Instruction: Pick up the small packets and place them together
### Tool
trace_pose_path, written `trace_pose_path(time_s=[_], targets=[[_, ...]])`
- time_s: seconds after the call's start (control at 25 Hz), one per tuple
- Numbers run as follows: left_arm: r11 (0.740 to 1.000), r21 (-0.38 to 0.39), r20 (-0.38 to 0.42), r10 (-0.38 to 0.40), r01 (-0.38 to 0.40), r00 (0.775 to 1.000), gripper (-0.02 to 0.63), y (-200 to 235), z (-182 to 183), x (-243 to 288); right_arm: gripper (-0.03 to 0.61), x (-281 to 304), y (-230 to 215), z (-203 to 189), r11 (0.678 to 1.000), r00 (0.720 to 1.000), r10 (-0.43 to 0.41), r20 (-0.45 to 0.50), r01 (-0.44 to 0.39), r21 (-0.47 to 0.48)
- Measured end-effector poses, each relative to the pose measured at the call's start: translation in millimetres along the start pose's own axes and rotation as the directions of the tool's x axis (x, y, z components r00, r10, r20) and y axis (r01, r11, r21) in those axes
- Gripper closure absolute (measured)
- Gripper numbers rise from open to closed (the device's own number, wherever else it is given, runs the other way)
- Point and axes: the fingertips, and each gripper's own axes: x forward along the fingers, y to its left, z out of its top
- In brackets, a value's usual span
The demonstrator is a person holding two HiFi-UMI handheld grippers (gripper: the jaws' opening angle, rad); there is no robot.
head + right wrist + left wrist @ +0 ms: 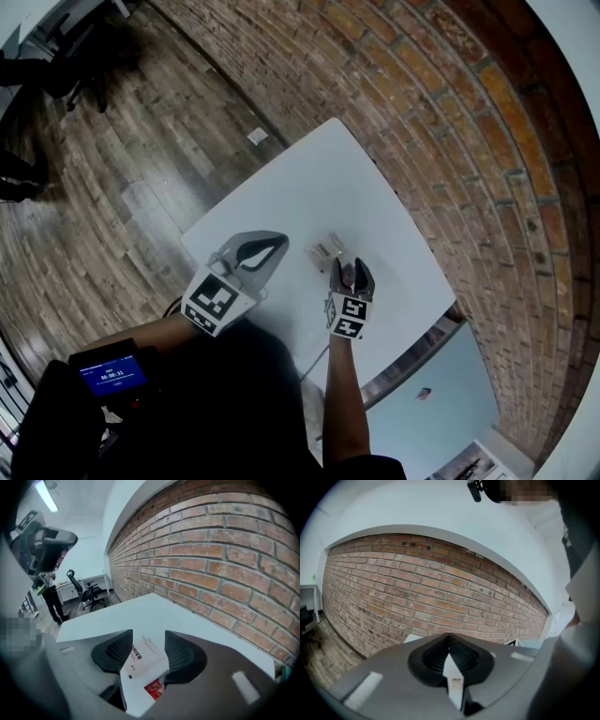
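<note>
Nearest the lens, in the right gripper view, a white red-printed packet (140, 667) sits between the jaws of the right gripper (147, 639). The jaws stand fairly wide and bear on its two side edges, so it hangs tilted above the table (140, 609), its face turned up and a little bowed. In the left gripper view a thin packet (454, 684) shows edge-on, and the left gripper (450, 641) has its jaws drawn right together on the packet's flat faces.

Both sachets look light, flat and limp, with a smooth film skin that I would expect to slide under a loose pinch. The grip across the flat faces seems the surer one. A grip across the width, as on the right, is likely to buckle the packet or let it twist. On the table I would take such a packet by a sealed edge or a raised corner, since it offers little height to catch.

From the head view, a few loose packets (326, 249) lie on the table just beyond the right gripper, between the two tools and nearer the right. That is probably the gathering spot, so both held packets have only a short way to go. Behind the table runs a brick wall (422, 112), and a wooden floor (141, 150) spreads to the left.
</note>
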Motion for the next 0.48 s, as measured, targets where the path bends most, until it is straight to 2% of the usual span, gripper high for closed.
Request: trace_pose_path(time_s=[0.24, 0.48], targets=[[0.999, 0.013, 0.008, -0.053, 0.052, 0.999, 0.614, -16, 5, 11, 0.383, -39, -20, 19, 0.988, 0.993, -0.077, 0.088, 0.064, 0.139], [0.998, 0.020, 0.014, -0.060, 0.060, 0.998, 0.614, -26, 11, 15, 0.408, -82, -38, 37, 0.966, 0.971, -0.175, 0.165, 0.136, 0.221]])
